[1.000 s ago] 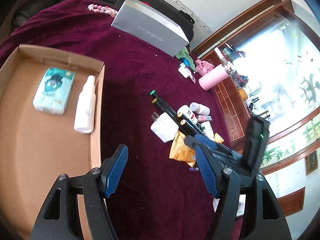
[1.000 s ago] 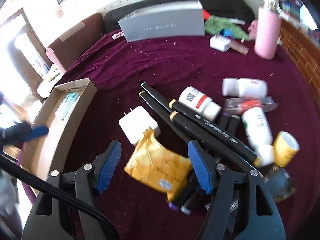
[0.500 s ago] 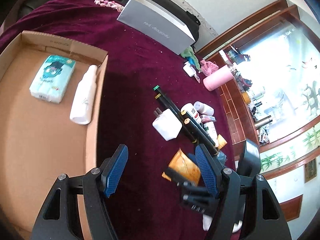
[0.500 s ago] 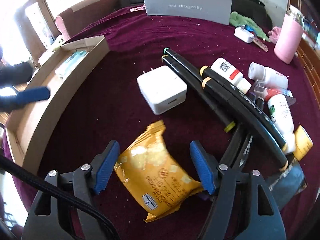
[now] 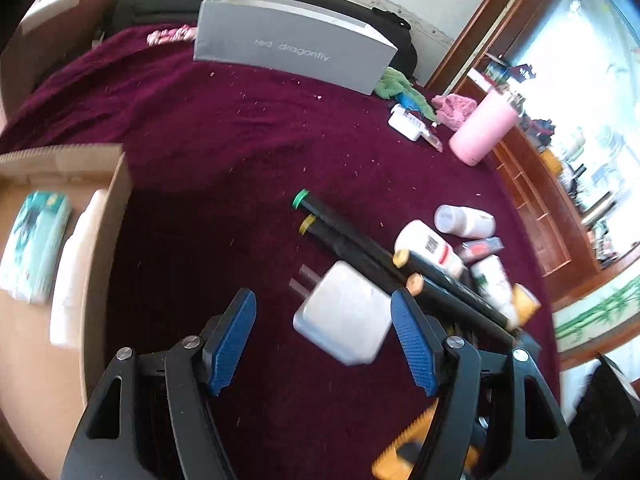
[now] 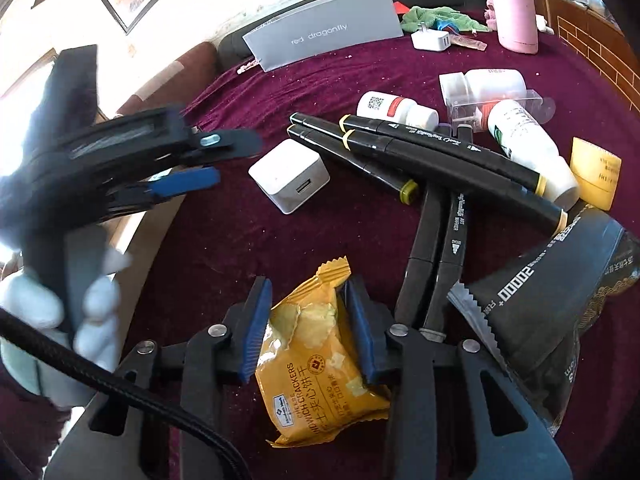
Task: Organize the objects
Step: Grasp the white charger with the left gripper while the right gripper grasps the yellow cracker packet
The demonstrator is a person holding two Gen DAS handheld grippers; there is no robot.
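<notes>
My right gripper [image 6: 306, 328] is shut on a yellow cracker packet [image 6: 320, 360] lying on the maroon cloth; both blue pads press its sides. My left gripper [image 5: 324, 340] is open and empty, hovering over a white charger cube [image 5: 344, 312], which also shows in the right wrist view [image 6: 290, 176]. The left gripper shows in the right wrist view [image 6: 192, 160] left of the cube. Black markers [image 6: 420, 152], white bottles [image 6: 524, 144] and a black pouch [image 6: 560, 280] lie to the right. A cardboard box [image 5: 108, 216] at left holds a tissue pack [image 5: 36, 240] and a white bottle [image 5: 76, 264].
A grey shoe box [image 5: 292, 52] stands at the back of the bed. A pink bottle [image 5: 484, 128], a white plug [image 5: 406, 126] and green cloth [image 5: 396, 86] lie at the back right. A wooden shelf [image 5: 536, 200] runs along the right.
My right gripper has moved down onto the cracker packet and shut on it. My left gripper has swung right from the box toward the charger cube, staying open.
</notes>
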